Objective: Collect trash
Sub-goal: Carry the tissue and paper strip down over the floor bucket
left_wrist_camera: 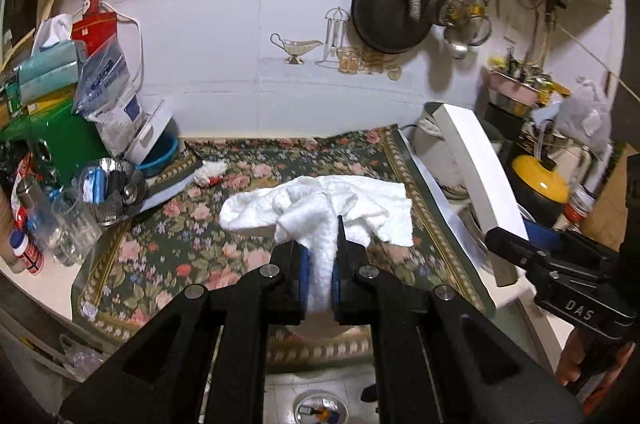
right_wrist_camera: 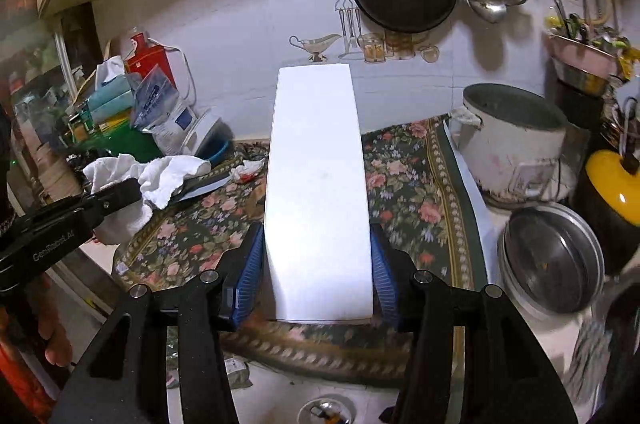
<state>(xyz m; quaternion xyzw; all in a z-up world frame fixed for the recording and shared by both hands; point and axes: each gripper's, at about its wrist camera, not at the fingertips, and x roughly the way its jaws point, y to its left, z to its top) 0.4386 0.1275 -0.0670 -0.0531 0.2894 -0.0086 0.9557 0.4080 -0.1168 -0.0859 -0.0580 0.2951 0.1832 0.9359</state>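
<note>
My left gripper [left_wrist_camera: 320,244] is shut on a crumpled white paper towel [left_wrist_camera: 320,204] and holds it above the floral cloth [left_wrist_camera: 160,252]. It also shows in the right wrist view [right_wrist_camera: 160,172], at the left. My right gripper [right_wrist_camera: 318,244] is shut on a long white box [right_wrist_camera: 316,184] and holds it lengthwise above the cloth; the box also shows in the left wrist view [left_wrist_camera: 476,168], at the right. A small crumpled tissue with red marks [left_wrist_camera: 210,173] lies on the cloth near the back; it also shows in the right wrist view [right_wrist_camera: 248,170].
Clutter stands at the left: a tissue box [left_wrist_camera: 48,64], a plastic bag [left_wrist_camera: 108,104], a green board [left_wrist_camera: 52,144], glasses [left_wrist_camera: 76,224] and a metal bowl [left_wrist_camera: 112,184]. At the right are a worn pot [right_wrist_camera: 516,152], a steel bowl [right_wrist_camera: 552,256] and a yellow lid [right_wrist_camera: 616,184]. A bin [right_wrist_camera: 326,410] sits on the floor below.
</note>
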